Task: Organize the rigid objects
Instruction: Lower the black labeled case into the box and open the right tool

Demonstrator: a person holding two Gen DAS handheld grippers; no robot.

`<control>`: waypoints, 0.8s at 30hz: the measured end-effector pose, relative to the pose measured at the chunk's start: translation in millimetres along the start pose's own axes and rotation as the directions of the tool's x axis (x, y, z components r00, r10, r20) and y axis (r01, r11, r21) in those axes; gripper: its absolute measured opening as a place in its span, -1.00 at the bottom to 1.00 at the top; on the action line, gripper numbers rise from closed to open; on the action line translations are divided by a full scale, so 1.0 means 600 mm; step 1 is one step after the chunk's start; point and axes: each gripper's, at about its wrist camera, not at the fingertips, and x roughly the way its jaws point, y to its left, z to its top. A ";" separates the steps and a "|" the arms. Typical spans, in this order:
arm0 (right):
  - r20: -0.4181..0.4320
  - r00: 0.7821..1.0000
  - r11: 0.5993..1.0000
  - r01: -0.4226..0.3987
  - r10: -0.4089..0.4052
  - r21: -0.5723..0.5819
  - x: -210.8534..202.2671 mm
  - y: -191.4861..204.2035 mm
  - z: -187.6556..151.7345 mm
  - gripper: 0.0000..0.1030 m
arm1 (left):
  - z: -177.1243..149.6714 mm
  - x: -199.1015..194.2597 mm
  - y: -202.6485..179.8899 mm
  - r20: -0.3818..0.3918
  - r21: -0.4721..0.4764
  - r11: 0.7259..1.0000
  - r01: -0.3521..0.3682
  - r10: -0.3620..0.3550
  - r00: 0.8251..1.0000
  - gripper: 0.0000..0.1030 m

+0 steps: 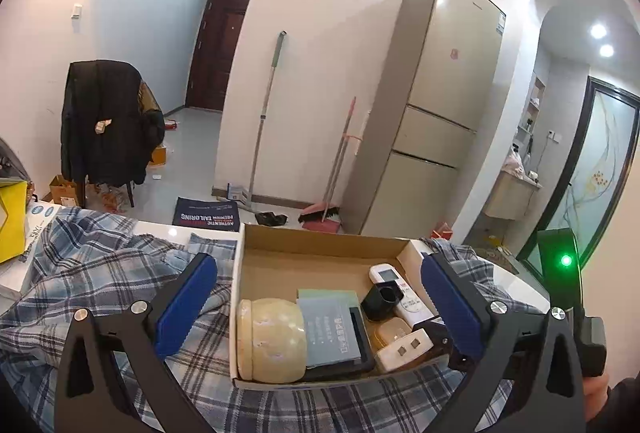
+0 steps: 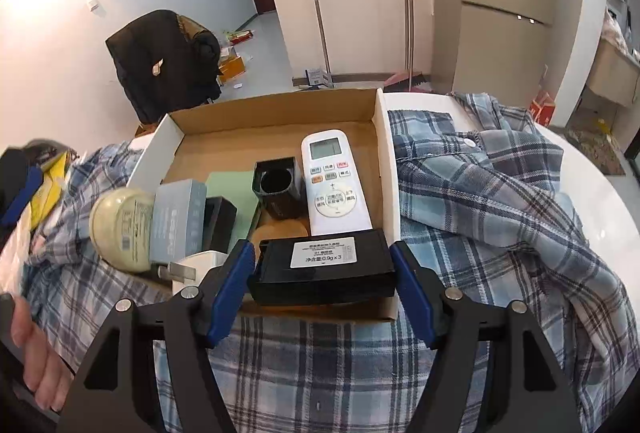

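An open cardboard box (image 1: 320, 253) (image 2: 280, 117) sits on a plaid shirt (image 1: 100, 265) (image 2: 500, 193). It holds a cream jar (image 1: 272, 341) (image 2: 120, 229) on its side, a blue-grey booklet (image 1: 332, 329), a black cup holder (image 2: 278, 189), a white plug (image 1: 404, 349) and a white remote (image 2: 332, 181). My right gripper (image 2: 322, 273) is shut on a black box with a white label (image 2: 324, 265), low over the box's near edge. My left gripper (image 1: 320, 273) stands wide open, its blue pads either side of the cardboard box with nothing gripped.
The white table (image 2: 600, 201) shows beyond the shirt. A yellow bag (image 1: 12, 221) lies at the far left. On the floor behind stand a chair with a black jacket (image 1: 108, 121), brooms (image 1: 336, 169) and a fridge (image 1: 440, 93). A hand (image 2: 32, 353) is at the lower left.
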 end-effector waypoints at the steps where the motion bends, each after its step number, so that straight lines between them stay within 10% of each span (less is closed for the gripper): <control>1: 0.003 1.000 1.000 0.009 -0.009 -0.010 0.001 0.002 -0.001 0.32 | -0.001 0.000 0.000 -0.002 -0.001 1.000 0.002 -0.002 1.000 1.00; 14: -0.003 0.998 0.996 -0.067 0.067 0.064 -0.012 -0.026 0.010 0.45 | -0.001 0.001 -0.005 -0.015 0.004 0.999 0.040 -0.040 0.999 1.00; 24: 0.196 0.980 0.998 -0.033 0.044 -0.062 -0.159 -0.007 0.009 0.45 | 0.036 -0.119 -0.058 0.191 0.100 0.995 0.004 -0.024 0.981 1.00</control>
